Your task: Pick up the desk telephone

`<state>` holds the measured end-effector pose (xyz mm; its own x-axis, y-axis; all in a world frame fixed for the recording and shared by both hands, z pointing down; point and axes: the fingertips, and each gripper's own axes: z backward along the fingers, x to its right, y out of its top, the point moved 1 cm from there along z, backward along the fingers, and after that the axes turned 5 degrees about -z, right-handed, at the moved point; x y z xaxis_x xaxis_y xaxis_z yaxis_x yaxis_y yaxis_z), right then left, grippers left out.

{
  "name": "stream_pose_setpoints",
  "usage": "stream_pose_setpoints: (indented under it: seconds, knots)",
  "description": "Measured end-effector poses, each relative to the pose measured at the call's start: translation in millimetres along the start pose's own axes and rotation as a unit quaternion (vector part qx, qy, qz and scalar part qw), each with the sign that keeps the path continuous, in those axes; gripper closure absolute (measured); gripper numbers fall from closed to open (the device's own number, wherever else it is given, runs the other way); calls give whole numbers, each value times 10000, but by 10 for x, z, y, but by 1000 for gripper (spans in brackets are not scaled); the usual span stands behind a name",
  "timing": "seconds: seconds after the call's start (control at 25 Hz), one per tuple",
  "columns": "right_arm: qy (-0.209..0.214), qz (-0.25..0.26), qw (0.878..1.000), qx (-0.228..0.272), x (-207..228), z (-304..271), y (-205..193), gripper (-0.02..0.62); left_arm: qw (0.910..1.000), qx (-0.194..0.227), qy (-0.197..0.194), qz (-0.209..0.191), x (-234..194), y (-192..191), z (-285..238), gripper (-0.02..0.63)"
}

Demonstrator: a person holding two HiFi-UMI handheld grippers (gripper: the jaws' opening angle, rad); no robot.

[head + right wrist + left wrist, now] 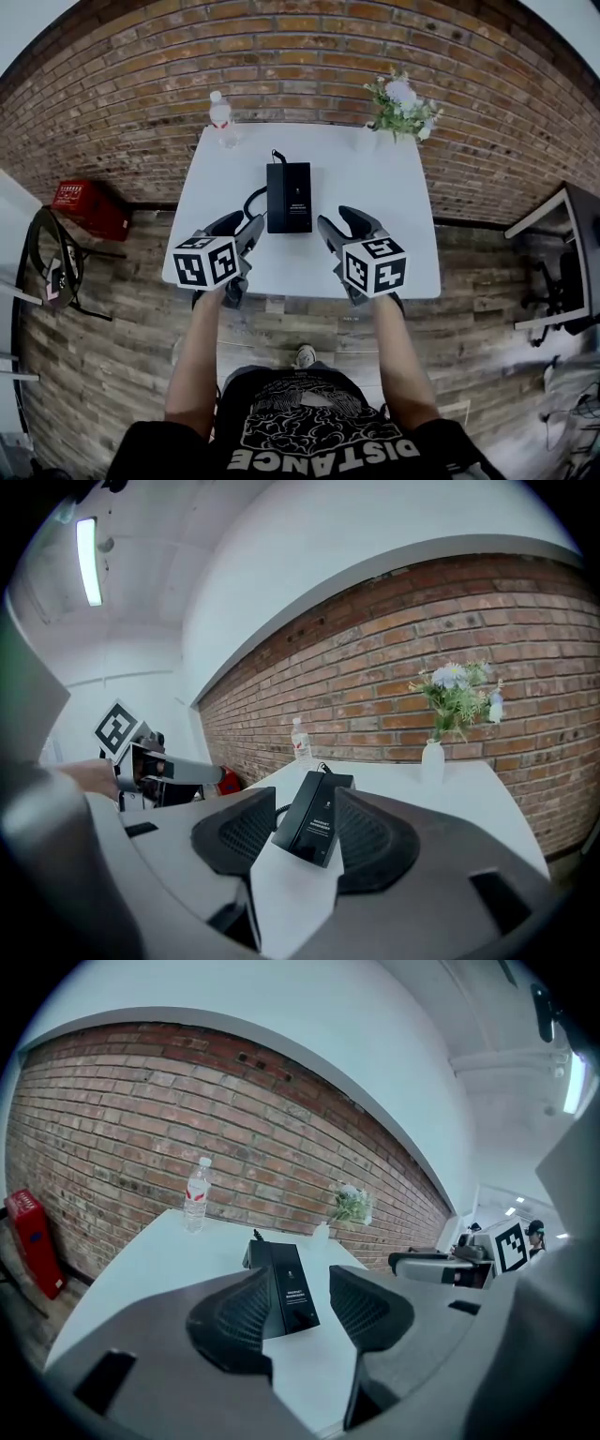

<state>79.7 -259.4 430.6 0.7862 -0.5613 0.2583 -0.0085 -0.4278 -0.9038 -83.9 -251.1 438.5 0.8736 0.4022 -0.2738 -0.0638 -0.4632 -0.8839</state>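
Note:
The desk telephone [289, 197] is a flat black unit lying in the middle of the white table [394, 253], with a black cord [251, 201] curling off its left side. My left gripper [240, 228] hovers over the table's near edge, just left of the phone's near corner, its jaws open and empty. Level with it, my right gripper [341, 225] sits just right of the phone, also open and empty. In the left gripper view the phone [286, 1288] shows beyond the gap of the left gripper [302, 1321]. The right gripper view likewise frames the phone [319, 822] past the right gripper [305, 847].
A water bottle [220, 114] stands at the table's far left corner. A white vase of flowers [403, 105] is at the far right. A brick wall runs behind. On the floor at left lies a red case [89, 206]; another desk [562, 253] stands at right.

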Motion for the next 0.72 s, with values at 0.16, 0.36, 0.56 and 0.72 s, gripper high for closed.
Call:
stream_pose_setpoints:
  seconds: [0.16, 0.36, 0.56, 0.72]
  knots:
    - [134, -65, 9998, -139, 74, -93, -78, 411, 9996, -103, -102, 232, -32, -73, -141, 425]
    - [297, -196, 9989, -315, 137, -288, -163, 405, 9986, -315, -243, 343, -122, -164, -341, 408]
    - [433, -343, 9971, -517, 181, -558, -269, 391, 9965, -448, -426, 568, -276, -240, -564, 396]
    - [438, -437, 9956, -699, 257, -805, -331, 383, 9930, -646, -623, 767, -435, -322, -821, 387]
